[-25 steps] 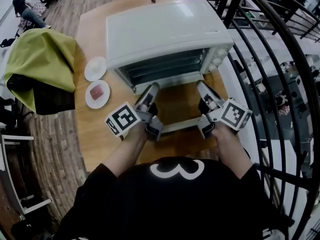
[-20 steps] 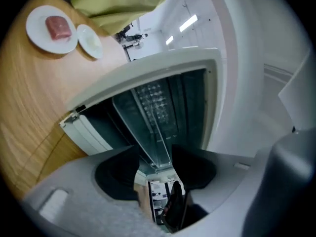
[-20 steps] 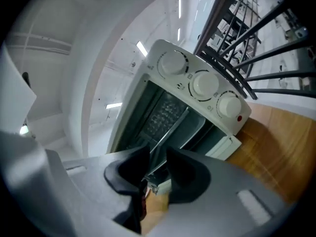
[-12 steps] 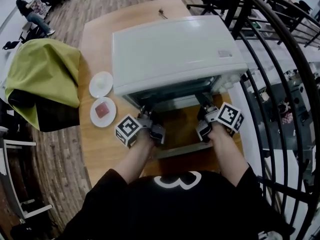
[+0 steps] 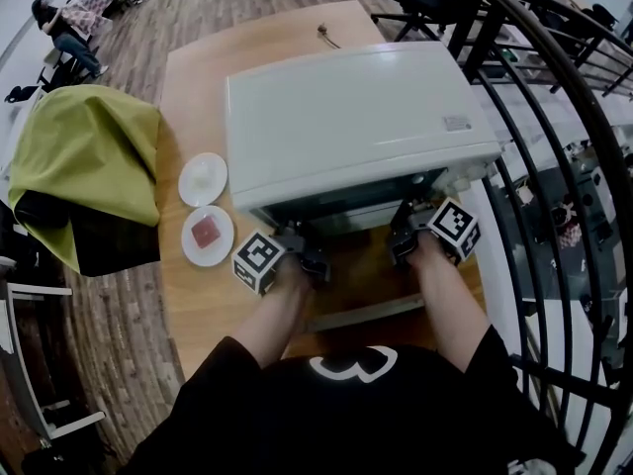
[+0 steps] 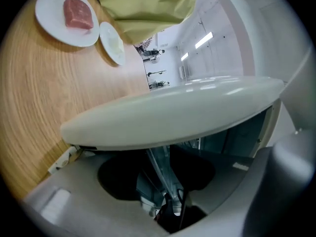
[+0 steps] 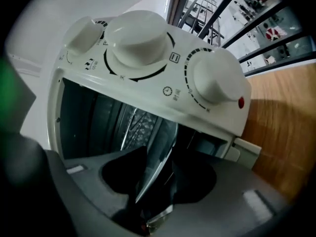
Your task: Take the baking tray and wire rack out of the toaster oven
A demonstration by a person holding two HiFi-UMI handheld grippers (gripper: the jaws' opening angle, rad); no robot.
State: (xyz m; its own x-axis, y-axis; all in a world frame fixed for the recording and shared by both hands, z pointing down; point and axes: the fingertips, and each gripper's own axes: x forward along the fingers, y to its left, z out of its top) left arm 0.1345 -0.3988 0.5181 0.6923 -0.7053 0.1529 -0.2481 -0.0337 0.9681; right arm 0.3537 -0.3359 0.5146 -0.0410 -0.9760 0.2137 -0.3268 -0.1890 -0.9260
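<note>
The left claw (image 6: 169, 184) stands spread. Its jaws have just been closing, and the thin front edge of the baking tray (image 6: 162, 169) runs between them, not pinched. The right claw (image 7: 159, 194) is spread too, its jaws having just opened, with the tray's shiny edge between them. In the head view both reach into the open mouth of the toaster oven (image 5: 351, 117) at mid-frame, over its lowered door (image 5: 361, 311). The wire rack (image 7: 137, 125) sits deeper inside. At the left, on the wooden surface (image 5: 198, 300), lie a plate of red meat (image 5: 208, 234) and a white plate (image 5: 203, 178).
</note>
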